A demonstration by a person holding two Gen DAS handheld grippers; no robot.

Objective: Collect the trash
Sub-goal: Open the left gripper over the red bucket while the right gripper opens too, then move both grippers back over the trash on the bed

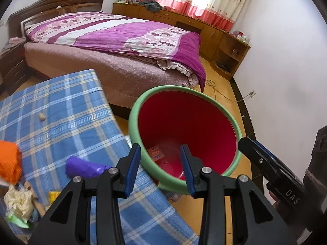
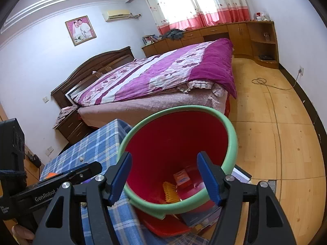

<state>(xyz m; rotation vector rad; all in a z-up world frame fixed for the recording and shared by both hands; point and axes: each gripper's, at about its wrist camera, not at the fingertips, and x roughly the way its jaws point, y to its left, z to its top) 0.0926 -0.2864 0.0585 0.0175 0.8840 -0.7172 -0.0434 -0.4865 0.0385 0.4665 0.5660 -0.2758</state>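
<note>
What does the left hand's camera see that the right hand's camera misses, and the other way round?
Only the left wrist view shows the litter lying on the checked cloth: a purple scrap, an orange piece and a crumpled pale wad.

Only the right wrist view shows the framed photo, the air conditioner and a yellow ridged piece inside the bin.

Both show the red bin with a green rim, an orange packet at its bottom, the bed, and both grippers, left gripper and right gripper, open and empty.

Bin (image 2: 232, 134) mouth stands open; blue-checked table (image 1: 71, 106) crowds its left
</note>
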